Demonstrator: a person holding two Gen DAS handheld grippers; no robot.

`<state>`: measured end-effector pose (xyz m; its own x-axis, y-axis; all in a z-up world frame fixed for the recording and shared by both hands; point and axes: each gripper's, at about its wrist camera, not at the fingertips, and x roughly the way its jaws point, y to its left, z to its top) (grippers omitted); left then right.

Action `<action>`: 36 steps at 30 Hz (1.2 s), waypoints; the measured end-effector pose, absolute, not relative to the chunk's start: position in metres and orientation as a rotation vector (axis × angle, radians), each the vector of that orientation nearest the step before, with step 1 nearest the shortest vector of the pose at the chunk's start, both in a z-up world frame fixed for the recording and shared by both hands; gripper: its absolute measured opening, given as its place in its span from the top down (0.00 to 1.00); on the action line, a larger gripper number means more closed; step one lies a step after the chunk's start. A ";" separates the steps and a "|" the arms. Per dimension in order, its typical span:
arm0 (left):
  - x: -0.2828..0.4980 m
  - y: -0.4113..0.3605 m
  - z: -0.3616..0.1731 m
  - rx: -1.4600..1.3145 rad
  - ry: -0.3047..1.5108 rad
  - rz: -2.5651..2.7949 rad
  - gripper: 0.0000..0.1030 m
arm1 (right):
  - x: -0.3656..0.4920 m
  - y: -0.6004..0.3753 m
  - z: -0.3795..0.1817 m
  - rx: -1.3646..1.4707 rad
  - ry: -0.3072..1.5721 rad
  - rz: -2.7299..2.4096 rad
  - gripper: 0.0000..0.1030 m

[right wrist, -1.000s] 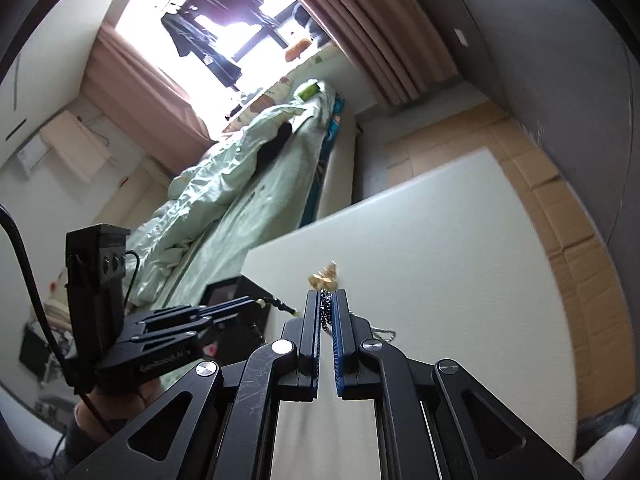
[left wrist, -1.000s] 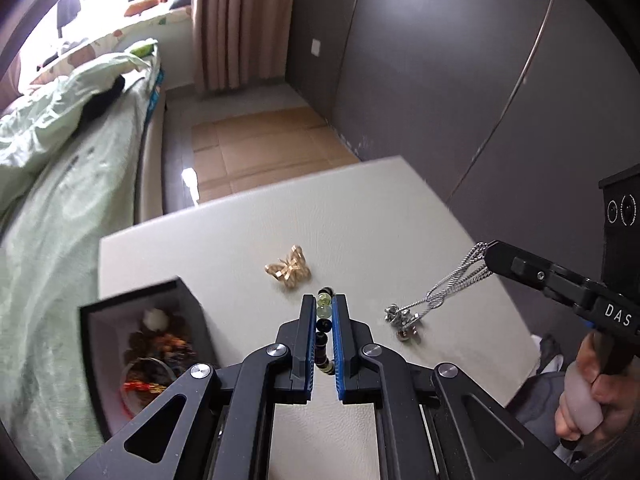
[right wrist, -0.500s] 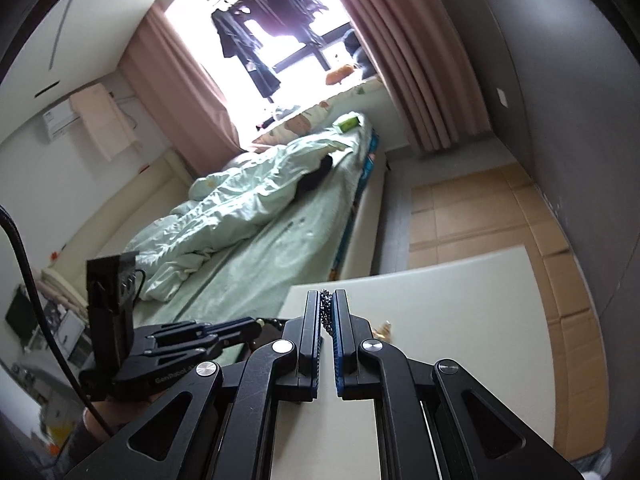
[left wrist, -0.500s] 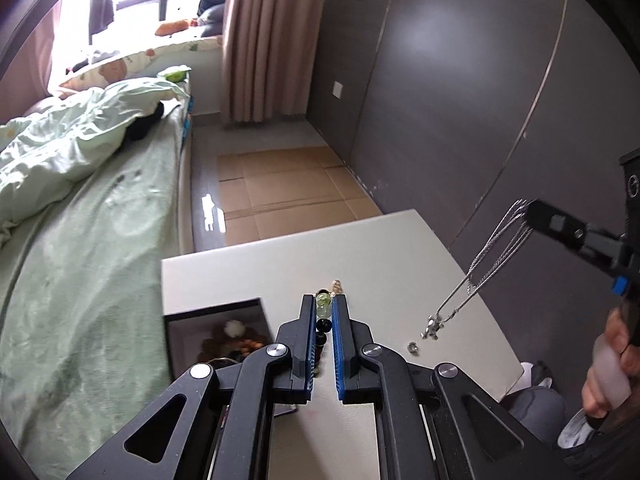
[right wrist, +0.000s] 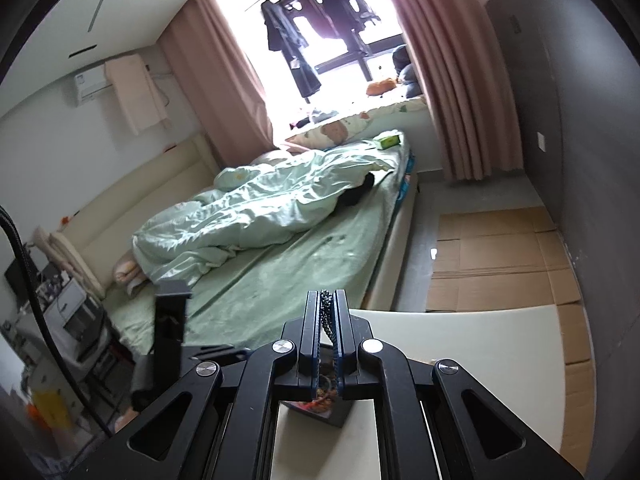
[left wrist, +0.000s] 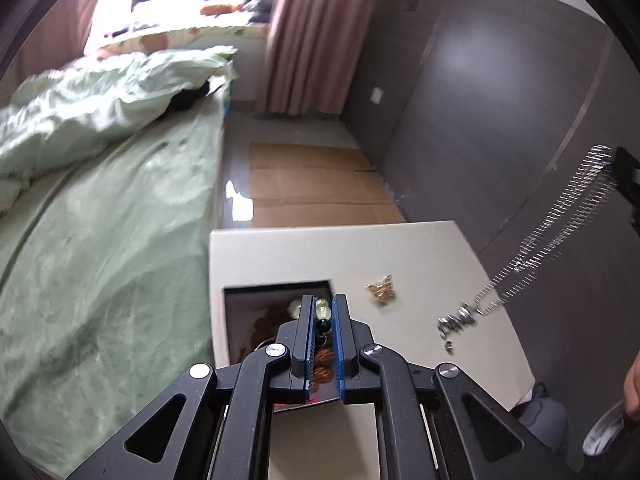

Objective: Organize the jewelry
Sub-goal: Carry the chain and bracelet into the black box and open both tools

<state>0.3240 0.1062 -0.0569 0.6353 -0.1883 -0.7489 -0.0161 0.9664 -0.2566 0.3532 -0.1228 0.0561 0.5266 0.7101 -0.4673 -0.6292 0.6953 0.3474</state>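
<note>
The left claw is clamping a beaded bracelet of pale green and dark beads between narrow jaws, directly above the open black jewelry box standing on the white counter. The right claw is pinching a silver chain necklace at its upper end; in the left wrist view the chain is hanging in a long diagonal line, with its pendant cluster dangling low over the counter, apart from the box. A gold butterfly piece is lying on the counter just beside the box.

Hazards judged from this position:

1. Swinging chain. The necklace is showing heavy motion blur. A swinging pendant cluster is likely to strike the counter, catch the butterfly piece, or snag on the box wall.
2. Tangling. The box is already holding brown and reddish items. Lowering the chain on top of the bracelet is risking a knot between the two.
3. Slipping grip. The right claw is gripping only a few thin links. A jerk could be pulling the chain free, dropping it off the counter edge toward the floor.
4. Bead escape. The rounded beads are offering little contact area; a roll of the left claw may be squeezing them out sideways, missing the box.
5. Claw collision. Both claws are converging on one small box.
</note>
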 end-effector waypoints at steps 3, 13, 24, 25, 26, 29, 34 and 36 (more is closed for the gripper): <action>0.326 0.120 -0.069 -0.312 0.931 -0.103 0.79 | 0.353 -0.107 0.054 0.128 0.632 0.819 0.93; 0.299 0.152 -0.061 -0.316 0.868 -0.049 0.48 | 0.355 -0.056 0.034 0.106 0.694 0.873 0.93; 0.274 0.186 -0.054 -0.331 0.841 -0.001 0.48 | 0.365 0.001 0.024 0.096 0.736 0.921 0.93; 0.273 0.187 -0.053 -0.332 0.840 0.001 0.48 | 0.365 0.006 0.023 0.094 0.739 0.926 0.93; 0.272 0.189 -0.053 -0.334 0.838 0.003 0.48 | 0.364 0.009 0.023 0.093 0.741 0.931 0.93; 0.269 0.193 -0.053 -0.340 0.833 0.009 0.48 | 0.366 0.019 0.020 0.099 0.753 0.932 0.93; 0.269 0.197 -0.054 -0.349 0.833 0.012 0.48 | 0.377 0.026 0.008 0.126 0.845 0.916 0.43; 0.269 0.197 -0.055 -0.348 0.831 0.009 0.48 | 0.377 0.019 0.005 0.133 0.831 0.883 0.33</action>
